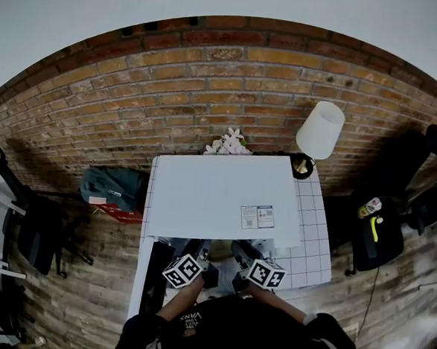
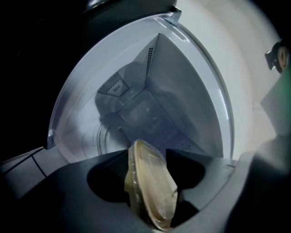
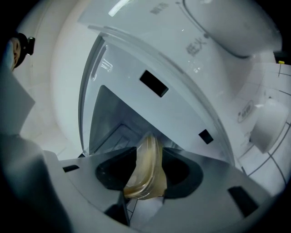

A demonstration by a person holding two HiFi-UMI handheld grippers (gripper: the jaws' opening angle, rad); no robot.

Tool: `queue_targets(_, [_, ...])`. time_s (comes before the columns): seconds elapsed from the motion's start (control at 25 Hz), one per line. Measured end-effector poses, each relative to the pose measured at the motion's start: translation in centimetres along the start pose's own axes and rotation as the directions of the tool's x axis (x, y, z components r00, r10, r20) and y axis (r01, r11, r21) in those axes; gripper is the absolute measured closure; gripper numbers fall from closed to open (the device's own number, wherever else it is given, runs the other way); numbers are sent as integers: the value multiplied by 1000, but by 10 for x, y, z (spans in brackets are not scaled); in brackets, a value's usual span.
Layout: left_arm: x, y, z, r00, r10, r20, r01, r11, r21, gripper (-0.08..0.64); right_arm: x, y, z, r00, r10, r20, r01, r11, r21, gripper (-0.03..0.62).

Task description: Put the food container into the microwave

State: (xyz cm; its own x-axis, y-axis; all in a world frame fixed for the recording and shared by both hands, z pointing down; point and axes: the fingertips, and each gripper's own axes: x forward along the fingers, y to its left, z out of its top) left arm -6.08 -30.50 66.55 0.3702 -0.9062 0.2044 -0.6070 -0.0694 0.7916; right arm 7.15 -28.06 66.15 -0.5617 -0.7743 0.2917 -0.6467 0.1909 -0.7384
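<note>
The left gripper (image 2: 146,164) and the right gripper (image 3: 149,159) are each clamping an edge of the lidded food container (image 2: 152,195), which is sitting between both pairs of jaws. The open microwave cavity (image 2: 150,113) is lying just ahead of the jaws. In my judgement, both grippers should be advancing together, keeping the container level and clear of the cavity's frame.

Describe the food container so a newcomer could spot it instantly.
Find the white microwave on the gridded table against the brick wall. At its open cavity, the left gripper and right gripper both clamp the food container. It is the only translucent, yellowish lidded tub amid white and grey surfaces.
</note>
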Motion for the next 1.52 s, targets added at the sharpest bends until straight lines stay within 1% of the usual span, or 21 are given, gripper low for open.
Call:
queue_targets(0.4, [-22, 1, -6, 1000, 3, -18, -3, 1000, 12, 310, -16, 2, -7, 1000, -13, 21, 13, 1000, -8, 440])
queue_targets(0.52, [-31, 3, -12, 999, 13, -42, -11, 999, 43, 310, -21, 3, -12, 1000, -22, 21, 22, 1000, -12, 440])
queue_targets(0.68, [-41, 1, -21, 997, 6, -80, 3, 994, 110, 310, -29, 2, -19, 999, -46, 26, 46, 999, -25, 440])
queue_targets(0.84, [-52, 2, -21, 997, 13, -76, -2, 991, 132, 310, -37, 2, -22, 997, -68, 40, 70, 997, -34, 440])
queue_targets(1.0, [-62, 2, -22, 997, 5, -80, 7, 988, 155, 315, -44, 0, -26, 996, -76, 48, 78, 996, -38, 447])
queue_targets(1.12, [-69, -1, -28, 994, 3, -105, 18, 980, 200, 364, -46, -1, -33, 996, -84, 34, 85, 995, -49, 474])
queue_targets(1.32, [-78, -5, -38, 990, 6, -140, 29, 969, 244, 443, -47, -1, -44, 995, -100, -10, 99, 992, -74, 502])
queue_targets(1.4, [-83, -5, -40, 989, 16, -146, 25, 962, 273, 474, -46, 0, -47, 995, -100, -19, 99, 991, -86, 525])
queue_targets(1.52, [-90, -3, -44, 987, 25, -159, 23, 955, 297, 519, -46, -1, -49, 994, -104, -32, 101, 991, -93, 560])
